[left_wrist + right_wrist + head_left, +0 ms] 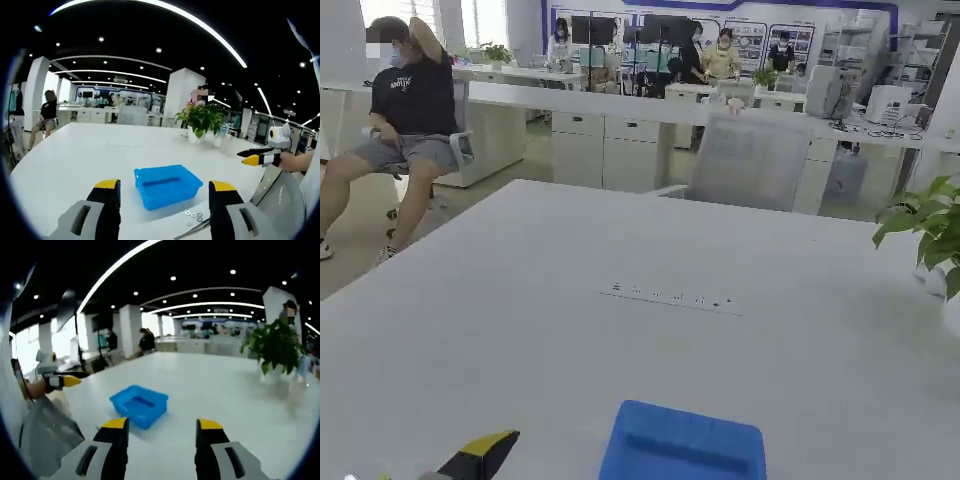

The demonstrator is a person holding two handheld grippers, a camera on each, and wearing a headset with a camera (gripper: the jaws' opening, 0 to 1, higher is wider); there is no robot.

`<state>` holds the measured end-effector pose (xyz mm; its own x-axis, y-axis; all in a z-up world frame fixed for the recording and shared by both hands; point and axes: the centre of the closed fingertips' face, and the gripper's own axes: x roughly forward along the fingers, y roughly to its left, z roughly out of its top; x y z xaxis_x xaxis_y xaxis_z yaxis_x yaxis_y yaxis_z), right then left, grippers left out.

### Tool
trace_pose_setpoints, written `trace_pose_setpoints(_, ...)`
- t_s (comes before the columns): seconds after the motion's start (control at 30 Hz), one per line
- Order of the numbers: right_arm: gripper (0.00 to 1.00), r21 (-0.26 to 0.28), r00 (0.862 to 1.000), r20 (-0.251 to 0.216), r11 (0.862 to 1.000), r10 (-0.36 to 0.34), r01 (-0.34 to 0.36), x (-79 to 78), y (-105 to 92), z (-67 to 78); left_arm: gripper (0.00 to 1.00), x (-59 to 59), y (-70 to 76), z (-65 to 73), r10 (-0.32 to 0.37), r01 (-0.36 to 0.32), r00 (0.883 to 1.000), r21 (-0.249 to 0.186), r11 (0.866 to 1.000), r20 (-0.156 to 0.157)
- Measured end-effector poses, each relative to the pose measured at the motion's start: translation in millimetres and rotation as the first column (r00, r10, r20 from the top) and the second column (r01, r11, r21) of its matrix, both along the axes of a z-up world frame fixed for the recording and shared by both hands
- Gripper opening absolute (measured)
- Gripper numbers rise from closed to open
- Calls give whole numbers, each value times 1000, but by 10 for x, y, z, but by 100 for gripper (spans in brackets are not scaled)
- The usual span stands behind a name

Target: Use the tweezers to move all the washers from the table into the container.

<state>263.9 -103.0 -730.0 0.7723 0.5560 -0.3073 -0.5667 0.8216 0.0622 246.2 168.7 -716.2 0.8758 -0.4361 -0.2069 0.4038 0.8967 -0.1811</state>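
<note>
the task looks unstarted: the blue container [167, 186] appears empty, and the washers [195, 216] lie clustered on the table [90, 150] at its 5 o'clock, with the tweezers [194, 230] just beside them (not picked up). the left gripper [165, 185] and right gripper [162, 423] are both released, grasping nothing, so every washer is left to carry.

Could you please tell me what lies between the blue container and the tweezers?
A small cluster of washers lies between the blue container and the tweezers, clear of the container; this shows in the left gripper view.
</note>
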Motion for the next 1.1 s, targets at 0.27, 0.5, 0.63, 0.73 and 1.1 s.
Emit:
trace_pose_setpoints(0.27,53,29,1000,-1,999,-15,15,7,-43,29,73,2,25,-5,7,-7,1000,3,1000,1)
trace_pose_setpoints(0.5,53,42,1000,-4,999,-15,15,6,-38,47,73,-9,17,3,5,-5,1000,-13,1000,-4)
trace_pose_setpoints(0.63,52,69,999,-3,997,-40,40,15,-83,80,72,-9,46,8,15,-15,1000,-15,1000,0)
trace_pose_setpoints(0.73,52,78,999,-5,996,-49,49,17,-92,85,71,-15,37,3,14,-14,1000,-8,1000,-4)
trace_pose_setpoints(1.1,52,42,999,-26,999,-28,29,-18,-12,36,67,-22,83,-28,25,-25,1000,23,999,-10)
